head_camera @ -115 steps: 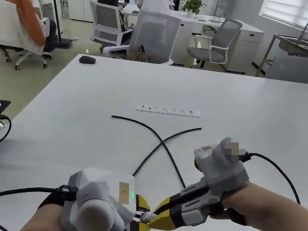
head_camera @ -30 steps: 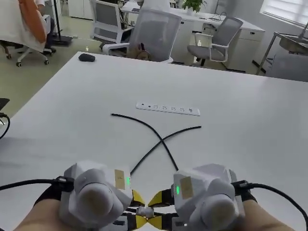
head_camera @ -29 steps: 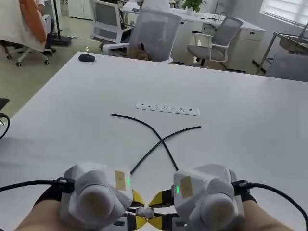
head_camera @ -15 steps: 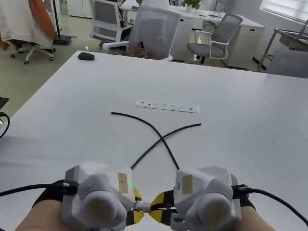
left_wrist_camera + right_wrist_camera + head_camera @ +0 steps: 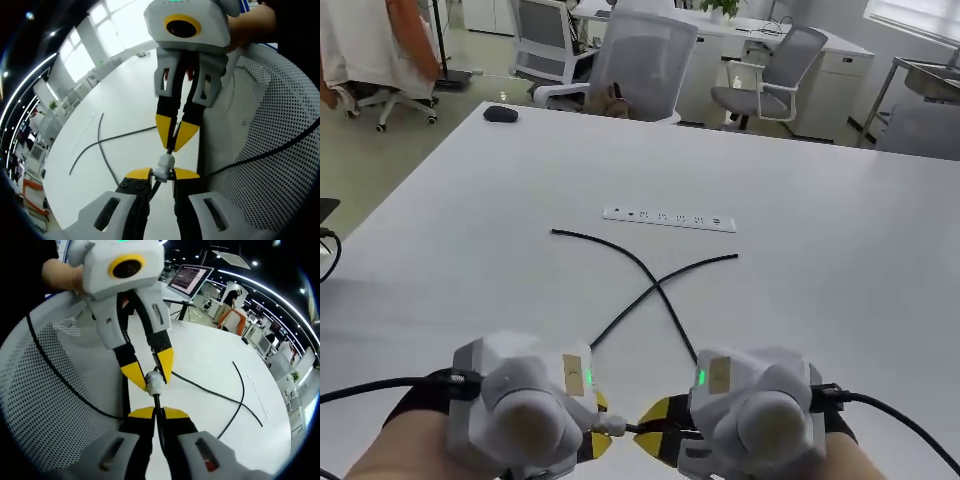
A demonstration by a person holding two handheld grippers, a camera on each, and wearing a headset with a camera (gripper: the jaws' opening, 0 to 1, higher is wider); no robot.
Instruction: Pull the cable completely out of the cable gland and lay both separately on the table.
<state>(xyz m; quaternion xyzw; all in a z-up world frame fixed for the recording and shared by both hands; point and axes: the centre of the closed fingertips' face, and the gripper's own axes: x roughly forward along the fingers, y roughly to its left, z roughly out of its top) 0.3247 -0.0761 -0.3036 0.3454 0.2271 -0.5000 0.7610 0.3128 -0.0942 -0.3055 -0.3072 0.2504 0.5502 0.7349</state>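
Pinches the small, white, knobbly cable gland (image 5: pixel 164 165) between the yellow wedge tips of the left gripper (image 5: pixel 161 173). Clamps the thin black cable (image 5: pixel 156 401) in the right gripper (image 5: pixel 155 413), just beside, above the smooth white table (image 5: pixel 800 250) near two crossed black cords (image 5: pixel 655 285).

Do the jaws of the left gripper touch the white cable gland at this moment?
Touching. In the left gripper view the yellow jaws of the left gripper press the cable gland from both sides, with no gap.
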